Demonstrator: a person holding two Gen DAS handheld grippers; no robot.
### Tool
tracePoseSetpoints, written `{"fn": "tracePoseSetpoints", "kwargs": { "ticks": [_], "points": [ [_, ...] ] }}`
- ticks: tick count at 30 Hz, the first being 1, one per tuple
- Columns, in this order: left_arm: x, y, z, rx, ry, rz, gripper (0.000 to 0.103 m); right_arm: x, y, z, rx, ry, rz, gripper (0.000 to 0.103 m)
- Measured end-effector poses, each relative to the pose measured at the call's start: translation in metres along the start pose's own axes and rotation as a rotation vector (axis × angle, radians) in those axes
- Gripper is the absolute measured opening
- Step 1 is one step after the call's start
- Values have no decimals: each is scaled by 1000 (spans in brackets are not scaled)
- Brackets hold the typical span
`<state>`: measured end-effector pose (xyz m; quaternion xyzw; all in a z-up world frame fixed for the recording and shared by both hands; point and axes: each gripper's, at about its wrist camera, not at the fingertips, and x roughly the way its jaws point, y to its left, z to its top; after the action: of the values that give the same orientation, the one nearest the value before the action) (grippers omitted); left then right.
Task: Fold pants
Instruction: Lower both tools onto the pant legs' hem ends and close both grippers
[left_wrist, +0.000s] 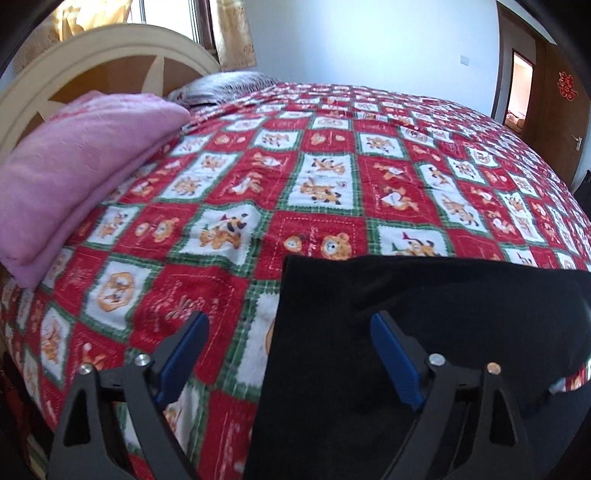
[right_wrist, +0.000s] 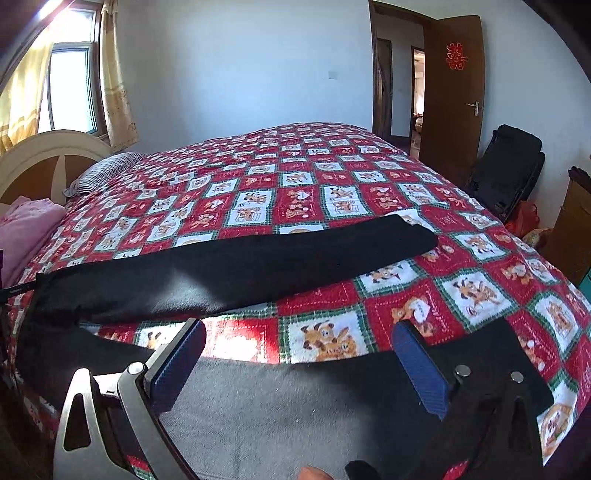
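A bedroom with pale walls, a curtained window (right_wrist: 72, 85) and an open brown door (right_wrist: 452, 92) surrounds the bed (left_wrist: 332, 177), which is covered by a red, green and white quilt printed with cartoon animals. At the head end I see a cream headboard (left_wrist: 110, 48), a striped pillow (right_wrist: 103, 171) and a folded pink blanket (left_wrist: 74, 162) lying on the quilt. A black folded chair (right_wrist: 506, 166) leans against the far wall beside the door.

The black pants (right_wrist: 229, 269) lie flat on the near side of the bed. 1 leg stretches across the quilt toward the foot end, and the other leg runs along the bed's near edge right under my right claw (right_wrist: 299, 363) (it looks grey there where the light catches it). A strip of quilt shows between the 2 legs.

My left claw (left_wrist: 290, 358) hangs over the waist end of the pants (left_wrist: 424, 332), its 2 blue pads spread wide, 1 above bare quilt and 1 above black fabric, gripping nothing. My right claw is likewise spread apart with nothing between its pads, poised just above the near leg.
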<state>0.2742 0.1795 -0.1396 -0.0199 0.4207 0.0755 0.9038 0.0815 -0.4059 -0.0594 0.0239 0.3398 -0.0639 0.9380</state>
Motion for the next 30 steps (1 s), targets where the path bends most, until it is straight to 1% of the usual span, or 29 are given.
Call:
{"fn": "tracePoseSetpoints", "kwargs": {
  "ticks": [1, 2, 3, 4, 6, 7, 8, 13, 15, 20, 22, 23, 25, 27, 29, 30],
  "points": [
    [6, 1, 3, -6, 9, -5, 83, 4, 0, 4, -6, -1, -3, 98],
    [12, 2, 5, -10, 19, -17, 80, 8, -1, 7, -15, -3, -6, 93],
    [18, 4, 8, -11, 29, -30, 74, 13, -1, 11, -25, 1, -12, 87],
    [23, 4, 10, -14, 41, -44, 70, 18, -2, 13, -32, 7, -15, 84],
    [30, 6, 12, -17, 54, -63, 66, 32, -4, 20, -40, 28, -10, 77],
    [33, 6, 13, -20, 56, -70, 63, 39, -8, 23, -34, 40, -4, 75],
    [36, 7, 15, -25, 59, -81, 61, 45, -12, 27, -22, 50, -3, 73],
    [47, 11, 19, -39, 69, -117, 62, 80, -54, 55, 97, 97, -9, 72],
    [51, 10, 19, -37, 71, -138, 62, 96, -75, 68, 138, 111, -38, 72],
    [56, 0, 20, 30, 64, -136, 62, 133, -114, 94, 178, 159, -104, 71],
    [58, -2, 23, 35, 68, -140, 62, 146, -127, 103, 182, 177, -125, 66],
    [59, -2, 24, 39, 68, -141, 62, 153, -133, 107, 189, 181, -123, 64],
    [61, -2, 25, 38, 65, -149, 62, 167, -145, 113, 217, 200, -96, 64],
    [61, -2, 24, 39, 60, -148, 62, 182, -155, 117, 240, 214, -93, 64],
    [60, -4, 23, 39, 55, -147, 62, 198, -160, 120, 233, 227, -89, 64],
    [60, -3, 23, 39, 51, -152, 60, 204, -162, 121, 229, 234, -90, 64]
  ]
}}
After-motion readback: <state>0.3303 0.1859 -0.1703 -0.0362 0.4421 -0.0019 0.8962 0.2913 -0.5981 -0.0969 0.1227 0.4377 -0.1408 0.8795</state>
